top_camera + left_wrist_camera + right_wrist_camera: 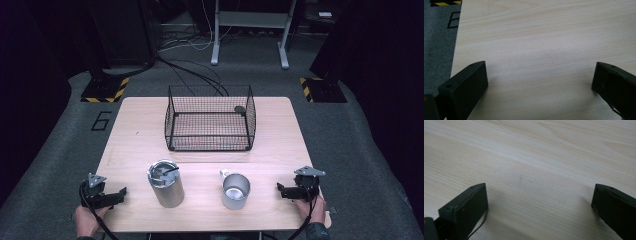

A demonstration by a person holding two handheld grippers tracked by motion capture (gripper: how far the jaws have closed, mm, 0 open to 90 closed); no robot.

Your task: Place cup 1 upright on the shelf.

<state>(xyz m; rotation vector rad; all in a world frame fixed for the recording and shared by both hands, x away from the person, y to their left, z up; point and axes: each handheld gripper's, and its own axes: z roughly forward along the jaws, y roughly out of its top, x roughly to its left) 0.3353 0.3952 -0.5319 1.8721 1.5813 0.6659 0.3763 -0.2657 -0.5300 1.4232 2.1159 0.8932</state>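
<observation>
Grey carpet floor [350, 145]; dark surroundings; white table legs [216, 35] behind; hazard-striped bases [102, 90]

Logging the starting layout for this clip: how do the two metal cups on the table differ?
The tumbler is taller than the mug. The tumbler carries a lid with a dark piece on top, while the mug is open, its pale inside showing. The mug has a handle at its far left side; the tumbler shows none. The tumbler stands nearer the left tongs, the mug nearer the right tongs. Both are silver, upright, and in front of the wire basket.
</observation>
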